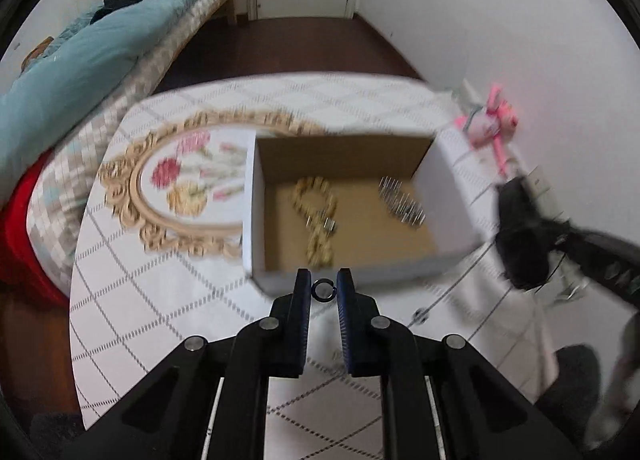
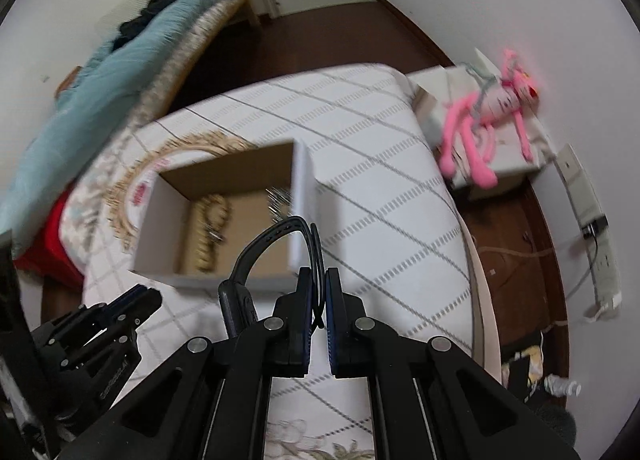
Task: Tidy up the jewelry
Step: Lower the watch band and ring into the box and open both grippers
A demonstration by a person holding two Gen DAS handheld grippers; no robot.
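**Both tongs loaded, box straight ahead**

Our left gripper [image 1: 324, 288] pinches a small dark ring [image 1: 322, 289] at the fingertips. Our right gripper [image 2: 319, 292] is clamped on a black strap [image 2: 276, 238], possibly a watch band, arching up and left. The box [image 1: 448, 179] lies just ahead of both, already holding a gold chain [image 1: 316, 211] and a silver piece [image 1: 402, 201]. Left is nearer the rim, pitched down at it. Frames are motion-blurred.
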